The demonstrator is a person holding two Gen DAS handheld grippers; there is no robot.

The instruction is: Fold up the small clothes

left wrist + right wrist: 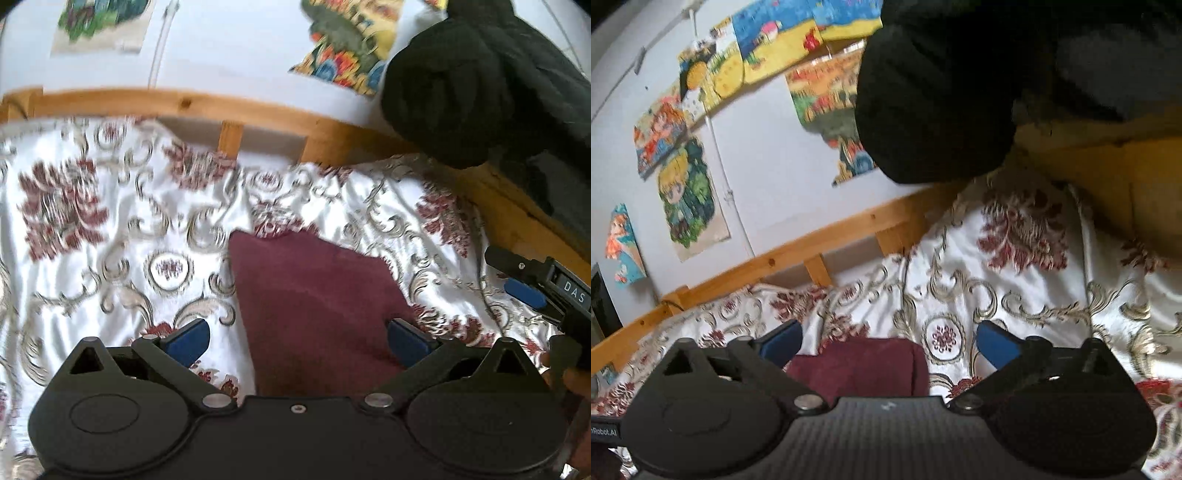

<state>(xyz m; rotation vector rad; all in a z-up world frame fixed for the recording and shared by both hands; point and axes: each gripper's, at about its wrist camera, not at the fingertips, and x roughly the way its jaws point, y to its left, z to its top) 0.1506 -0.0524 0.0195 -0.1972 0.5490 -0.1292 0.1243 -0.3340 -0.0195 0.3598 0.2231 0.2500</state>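
Two tools hang over one bed [92,221], its satin flowered cover running up to the wooden rail at the far edge. On that cover lies the maroon cloth [314,295], already a flat wedge, its long axis pointing toward the rail. The left tool [297,338] straddles its near end, blue pads wide and empty. The right tool [888,341], equally wide, sits farther off, so the left looks nearer for the next fold.

"DAS" on right claw [524,280] label; "nRobot.AI", cut off, on tag [604,431] beside right claw body
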